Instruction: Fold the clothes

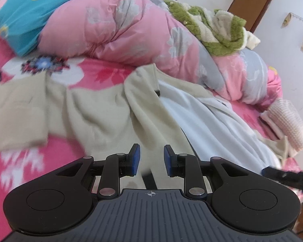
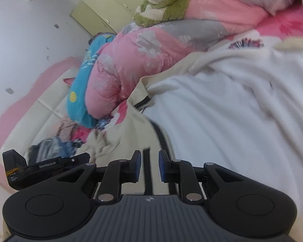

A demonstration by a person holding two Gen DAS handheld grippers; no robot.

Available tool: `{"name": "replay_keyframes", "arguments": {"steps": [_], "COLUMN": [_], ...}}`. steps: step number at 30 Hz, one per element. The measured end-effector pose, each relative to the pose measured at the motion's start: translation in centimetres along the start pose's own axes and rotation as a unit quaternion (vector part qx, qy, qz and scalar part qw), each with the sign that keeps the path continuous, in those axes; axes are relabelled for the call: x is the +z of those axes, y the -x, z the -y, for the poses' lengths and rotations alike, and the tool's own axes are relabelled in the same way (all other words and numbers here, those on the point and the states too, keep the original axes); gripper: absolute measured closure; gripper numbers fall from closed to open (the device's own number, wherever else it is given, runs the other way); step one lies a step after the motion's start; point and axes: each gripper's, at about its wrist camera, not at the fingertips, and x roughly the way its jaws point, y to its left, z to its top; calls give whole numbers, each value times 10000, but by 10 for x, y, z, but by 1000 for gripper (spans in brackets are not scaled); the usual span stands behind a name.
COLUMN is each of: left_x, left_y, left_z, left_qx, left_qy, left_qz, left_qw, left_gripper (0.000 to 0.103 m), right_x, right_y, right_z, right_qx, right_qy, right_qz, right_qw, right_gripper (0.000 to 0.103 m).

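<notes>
On the bed (image 1: 20,165), my left claw (image 1: 152,160) and right claw (image 2: 149,166) hover spread and empty over the cream-and-white garment (image 1: 115,117), which lies rumpled directly ahead of both. Its dark-trimmed seam (image 2: 161,139) runs away from my right claw, seemingly the nearer, though blur clouds the view.

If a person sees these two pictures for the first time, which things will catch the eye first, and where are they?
The big pink quilt with grey flowers, heaped across the far side of the bed, strikes first, with a green and cream plush blanket lying on top of it. In front of it, a beige garment with a white lining lies spread out. Low in each view, an open gripper, left and right, shows blue-padded fingers with nothing between them.
</notes>
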Motion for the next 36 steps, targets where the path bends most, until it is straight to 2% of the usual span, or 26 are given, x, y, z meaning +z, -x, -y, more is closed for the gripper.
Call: {"name": "replay_keyframes", "arguments": {"steps": [4, 8, 10, 14, 16, 18, 23, 24, 25, 26, 27, 28, 30, 32, 33, 34, 36], "left_x": [8, 10, 7, 4, 3, 2, 2, 2, 2, 2, 2, 2, 2, 1, 1, 1, 1], "left_y": [-44, -84, -99, -99, -98, -98, -99, -99, -100, -100, -100, -100, -100, -100, -100, -100, -100], "left_z": [-11, -26, -35, -36, -35, -33, -34, -34, -34, -34, -35, -35, -34, -34, -34, -35, -35], "left_qx": [179, 330, 378, 307, 313, 336, 333, 331, 330, 329, 328, 327, 337, 336, 327, 319, 303], "left_qy": [-84, -44, -56, -146, -192, -232, -229, -229, -227, -225, -223, -221, -238, -240, -230, -219, -202], "left_qz": [114, 201, 193, 260, 284, 297, 307, 310, 308, 307, 306, 305, 311, 315, 316, 317, 321], "left_qw": [9997, 9992, 9991, 9991, 9989, 9987, 9987, 9987, 9987, 9987, 9987, 9988, 9987, 9987, 9987, 9987, 9988], "left_gripper": [78, 78, 78, 78, 78, 78, 78, 78, 78, 78, 78, 78, 78, 77, 77, 77, 77], "right_x": [41, 78, 93, 111, 120, 129, 151, 147, 149, 153, 157, 158, 152, 146, 143, 141, 134], "right_y": [-45, -111, -147, -187, -207, -228, -278, -285, -287, -284, -272, -261, -232, -221, -217, -223, -240], "right_z": [-12, -21, -22, -8, 0, 7, 25, 28, 34, 39, 40, 35, 14, 0, -6, -11, -16], "right_qx": [-364, -784, -945, -1743, -2141, -2534, -3483, -3912, -4035, -3990, -3774, -3488, -2641, -1622, -1101, -698, -233], "right_qy": [510, 1007, 1275, 1895, 2198, 2495, 3207, 3714, 3801, 3555, 3196, 2925, 2522, 2173, 1990, 1845, 1596], "right_qz": [-186, -492, -659, -605, -571, -535, -440, -286, -337, -420, -387, -317, -118, -199, -245, -393, -668], "right_qw": [9979, 9906, 9851, 9644, 9500, 9331, 8797, 8415, 8316, 8442, 8683, 8898, 9309, 9623, 9735, 9796, 9847], "right_gripper": [83, 83, 85, 86, 88, 103, 103, 103, 103, 103, 103, 103, 100, 79, 65, 57, 55]}}
